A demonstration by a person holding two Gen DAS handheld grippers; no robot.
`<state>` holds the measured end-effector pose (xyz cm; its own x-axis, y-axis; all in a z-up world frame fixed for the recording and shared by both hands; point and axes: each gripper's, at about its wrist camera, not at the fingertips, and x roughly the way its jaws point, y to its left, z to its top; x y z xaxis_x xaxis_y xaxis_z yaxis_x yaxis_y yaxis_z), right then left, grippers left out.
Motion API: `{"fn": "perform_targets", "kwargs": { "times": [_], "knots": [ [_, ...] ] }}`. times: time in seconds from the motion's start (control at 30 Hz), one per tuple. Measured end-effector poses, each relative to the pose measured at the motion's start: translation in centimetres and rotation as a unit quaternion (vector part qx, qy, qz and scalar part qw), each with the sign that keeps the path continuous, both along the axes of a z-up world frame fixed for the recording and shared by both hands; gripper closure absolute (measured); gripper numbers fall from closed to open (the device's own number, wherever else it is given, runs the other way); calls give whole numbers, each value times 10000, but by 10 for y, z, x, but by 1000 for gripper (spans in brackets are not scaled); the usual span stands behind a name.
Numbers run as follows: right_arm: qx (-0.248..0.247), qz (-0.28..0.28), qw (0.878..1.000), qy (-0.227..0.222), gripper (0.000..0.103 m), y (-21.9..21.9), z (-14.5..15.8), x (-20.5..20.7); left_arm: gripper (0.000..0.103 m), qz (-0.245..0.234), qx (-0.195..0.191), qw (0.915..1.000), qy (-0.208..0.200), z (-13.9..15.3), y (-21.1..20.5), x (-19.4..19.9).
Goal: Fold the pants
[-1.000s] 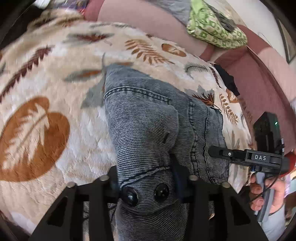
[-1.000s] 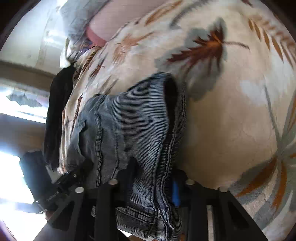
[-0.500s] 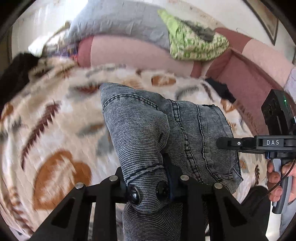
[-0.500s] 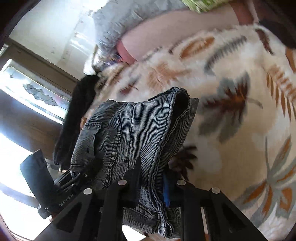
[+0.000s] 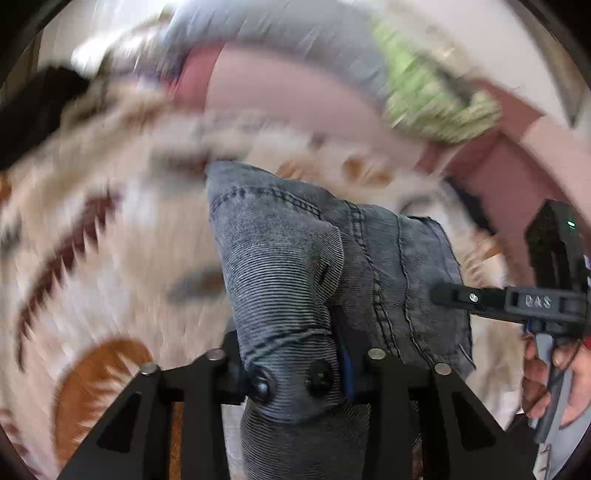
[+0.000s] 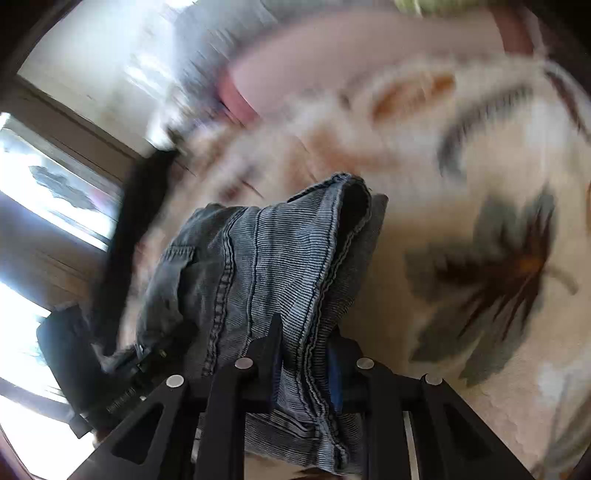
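Note:
The grey-blue denim pants (image 5: 295,258) hang as a folded bundle above the leaf-patterned blanket (image 5: 110,258). My left gripper (image 5: 290,354) grips the waistband end with its two dark buttons; its jaws are opening, with the cloth still pinched between the pads. My right gripper (image 6: 303,343) holds the stacked hem edges of the pants (image 6: 258,258); its jaws are also opening, denim still between them. In the left wrist view the right gripper (image 5: 509,301) shows at the right edge, held by a hand (image 5: 546,380). The left gripper (image 6: 122,373) is dim at the lower left of the right wrist view.
A pink padded backrest (image 5: 295,96) curves behind the blanket, with a grey pillow (image 5: 277,33) and a green patterned cloth (image 5: 436,96) on it. A black garment (image 5: 33,107) lies at the far left. A bright window (image 6: 44,192) is to the left. The background is blurred.
The pants have come up off the blanket, hanging between both grippers. Both views have tilted up toward the backrest and pillows and are now smeared by motion.

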<state>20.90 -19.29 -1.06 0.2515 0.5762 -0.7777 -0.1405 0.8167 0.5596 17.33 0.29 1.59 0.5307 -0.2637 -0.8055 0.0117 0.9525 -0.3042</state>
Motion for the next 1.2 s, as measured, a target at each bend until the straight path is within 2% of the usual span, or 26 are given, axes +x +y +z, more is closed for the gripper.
{"fn": "perform_targets", "kwargs": {
  "times": [0.03,0.07,0.1,0.17,0.27,0.33,0.4,0.43,0.5,0.53,0.6,0.67,0.7,0.77,0.8,0.83,0.9,0.93,0.97,1.03,1.07,1.1,1.13,1.17,1.2],
  "knots": [
    [-136,-72,9998,118,68,0,-12,1,40,124,47,9998,174,-13,3,2],
    [-179,-127,9995,234,57,-2,-25,1,35,288,-88,9994,147,-18,10,0],
    [-9,-212,9996,192,56,-7,-23,-2,33,371,-241,9989,131,-16,14,-3],
    [-18,-228,9997,67,48,-12,-10,-8,30,472,-324,9980,267,-5,20,-9],
    [-186,-172,9984,-498,46,-14,27,-26,29,405,-349,9985,-107,26,23,-29],
    [100,-178,9970,-746,41,-15,50,-42,23,374,-221,9980,-452,42,20,-46],
    [221,-54,9962,-840,33,-11,54,-55,21,312,12,9982,-514,41,14,-56],
    [110,21,9965,-824,32,-5,47,-63,21,200,344,9987,-312,28,7,-54],
    [-784,249,9956,-454,30,12,11,-67,18,-11,931,9952,306,-3,-6,-47],
    [-1379,392,9895,-191,29,20,-13,-68,17,21,825,9963,250,-10,-5,-48],
    [-1377,318,9890,-449,26,16,-1,-76,18,159,722,9969,274,0,-1,-52],
    [-1261,302,9907,-405,26,13,13,-72,18,274,603,9978,-56,24,5,-60],
    [-1275,257,9900,-538,26,10,26,-70,18,306,590,9970,-402,40,7,-65],
    [-1235,183,9886,-844,26,8,53,-62,18,325,729,9942,-719,52,7,-66],
    [-1083,156,9898,-915,26,9,63,-55,18,330,832,9935,-708,50,7,-63],
    [-997,131,9905,-942,26,10,69,-49,18,270,921,9941,-512,41,5,-57],
    [-921,75,9895,-1110,26,19,83,-30,18,113,1033,9946,16,18,-1,-42],
    [-1034,20,9873,-1206,26,26,85,-17,17,12,1135,9931,292,3,-6,-38],
    [-1189,0,9851,-1242,25,36,83,-2,16,9,1016,9947,172,-2,-6,-42],
    [-1938,123,9726,-1279,24,55,61,23,16,74,940,9955,106,-2,-5,-43],
    [-2250,152,9672,-1167,24,61,45,33,16,99,893,9959,110,-2,-4,-43],
    [-2590,234,9622,-807,19,62,18,44,16,105,857,9962,124,-3,-3,-43],
    [-2590,353,9648,-291,14,58,-13,49,16,72,826,9965,127,-5,-2,-43],
    [-2358,91,9715,-237,3,42,-15,47,16,35,838,9964,130,-7,-3,-42],
    [-2275,2,9735,-228,2,36,-12,46,16,24,810,9967,81,-7,-2,-42]
  ]
}}
